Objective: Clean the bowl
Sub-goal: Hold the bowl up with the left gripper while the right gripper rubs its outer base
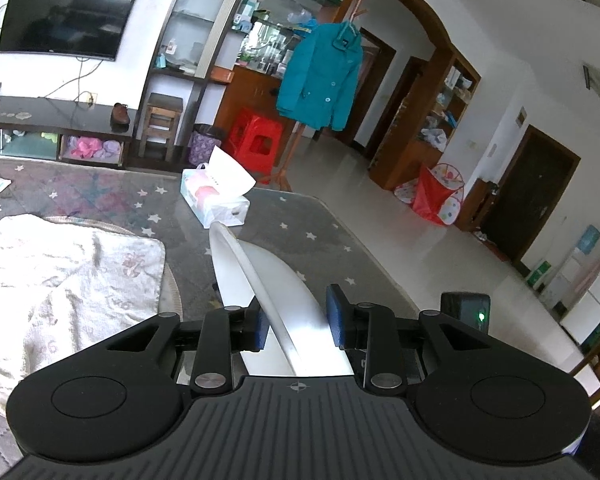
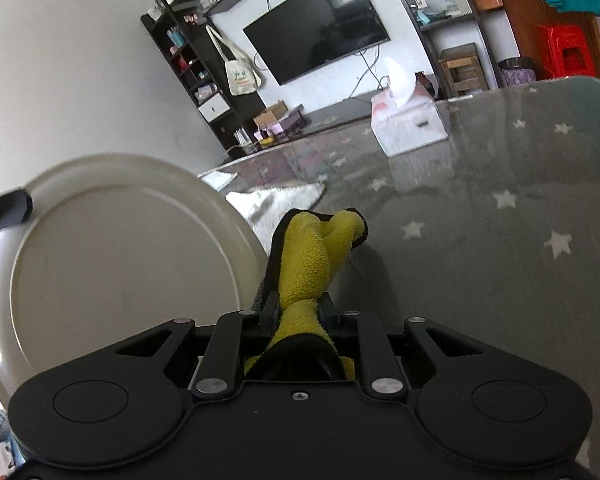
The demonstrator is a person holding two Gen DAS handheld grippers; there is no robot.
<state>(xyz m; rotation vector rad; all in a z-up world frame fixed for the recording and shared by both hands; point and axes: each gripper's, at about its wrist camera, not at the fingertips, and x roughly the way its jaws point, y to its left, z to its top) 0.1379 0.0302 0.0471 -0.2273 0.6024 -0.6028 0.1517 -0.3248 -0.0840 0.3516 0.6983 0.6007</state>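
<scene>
Over the starred glass table (image 1: 320, 236) | my left gripper (image 1: 298, 318) clamps the bowl (image 1: 284, 280) | my right gripper (image 2: 300, 312) pinches the cloth (image 2: 308, 256) | towel (image 1: 60, 280), tissues (image 1: 214, 200); TV (image 1: 68, 16) beyond

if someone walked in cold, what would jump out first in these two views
Probably the white bowl, held on edge above the table: its rim runs between the left gripper pads, and it fills the left side of the right wrist view. Next, the bright yellow cloth pinched in the right gripper beside the bowl. Farther back, a teal jacket hangs on a rack.
</scene>
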